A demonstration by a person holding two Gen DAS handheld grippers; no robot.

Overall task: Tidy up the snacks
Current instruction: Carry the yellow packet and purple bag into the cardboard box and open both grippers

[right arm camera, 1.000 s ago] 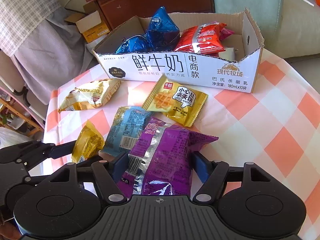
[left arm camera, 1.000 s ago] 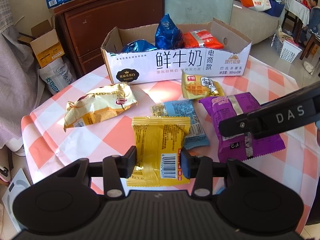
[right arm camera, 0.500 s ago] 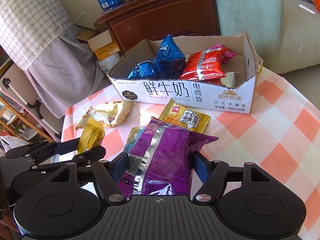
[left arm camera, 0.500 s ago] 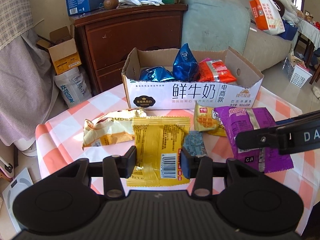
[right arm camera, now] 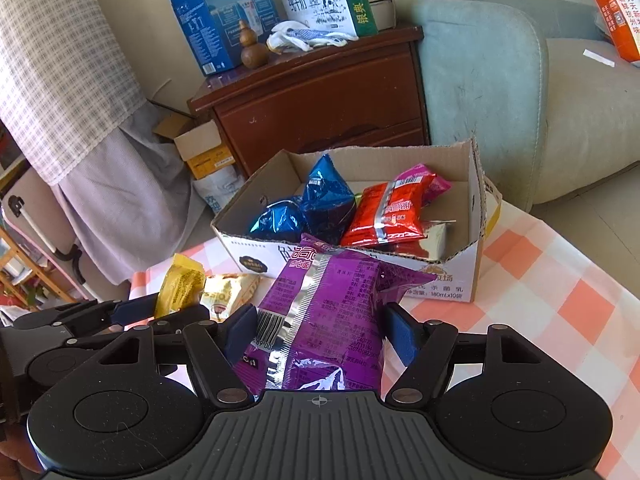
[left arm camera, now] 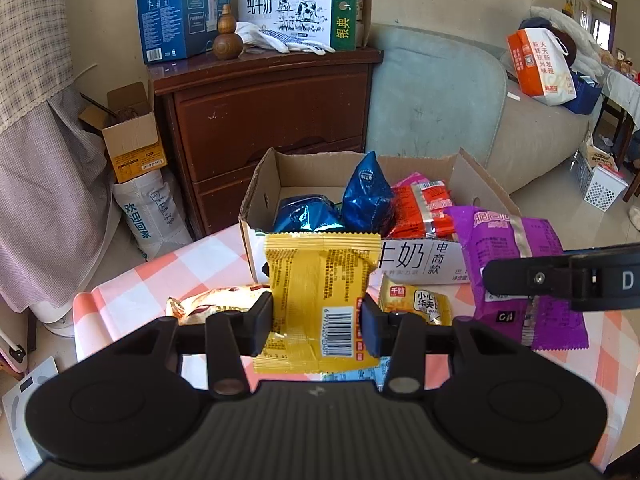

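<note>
Yellow packet (left arm camera: 320,292) between left hand-held gripper (left arm camera: 317,322) pads

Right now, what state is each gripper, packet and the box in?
left gripper: shut on yellow packet, held off the table
right gripper: shut on purple packet, held off the table
cardboard box: open-topped, holding blue packets and red packet
waffle packet: lying flat on the tablecloth
pale gold packet: lying on the tablecloth
</note>
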